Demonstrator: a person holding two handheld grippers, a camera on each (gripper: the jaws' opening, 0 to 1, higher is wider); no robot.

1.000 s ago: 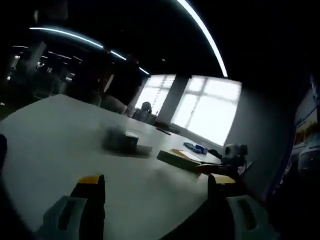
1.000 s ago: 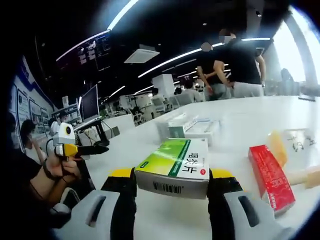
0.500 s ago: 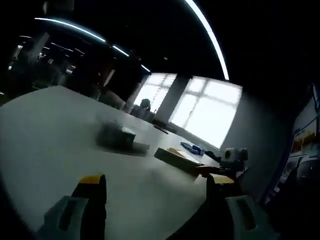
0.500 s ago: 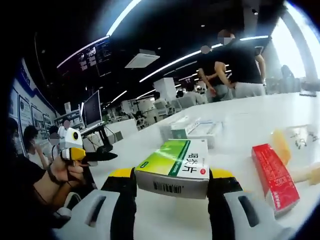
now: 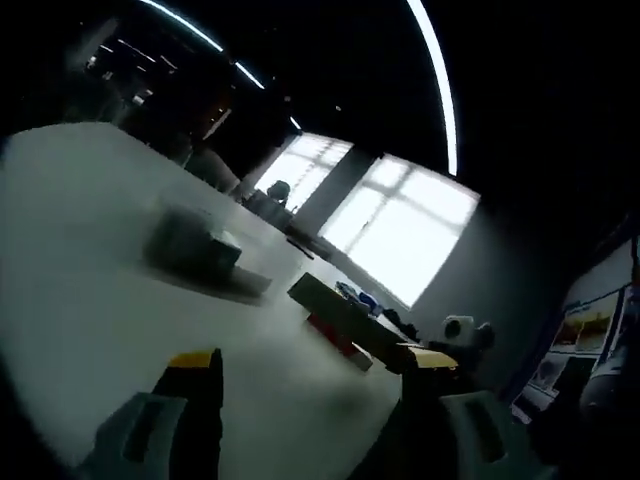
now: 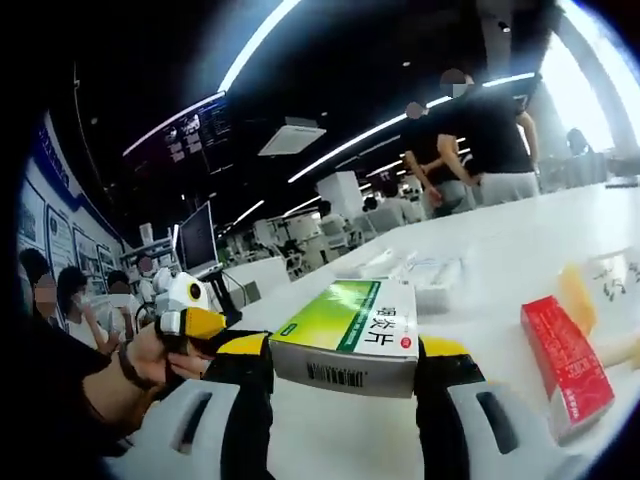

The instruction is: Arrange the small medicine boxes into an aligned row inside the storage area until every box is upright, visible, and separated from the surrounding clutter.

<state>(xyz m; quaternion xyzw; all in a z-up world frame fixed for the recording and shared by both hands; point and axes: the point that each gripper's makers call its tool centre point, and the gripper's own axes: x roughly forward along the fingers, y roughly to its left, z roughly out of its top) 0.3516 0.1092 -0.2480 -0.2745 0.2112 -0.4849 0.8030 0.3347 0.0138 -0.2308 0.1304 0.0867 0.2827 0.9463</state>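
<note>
the right tongs clamp a green-and-white medicine box flat between their jaws above the white desk, likely carrying it toward the row. the left tongs hang parted and empty. just beyond lies a red box; farther off, a pale cluster of boxes waits.

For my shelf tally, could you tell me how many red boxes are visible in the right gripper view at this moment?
1: the red box lies on the white table, right of the green box gripped by the right gripper. Others may be hidden.
</note>
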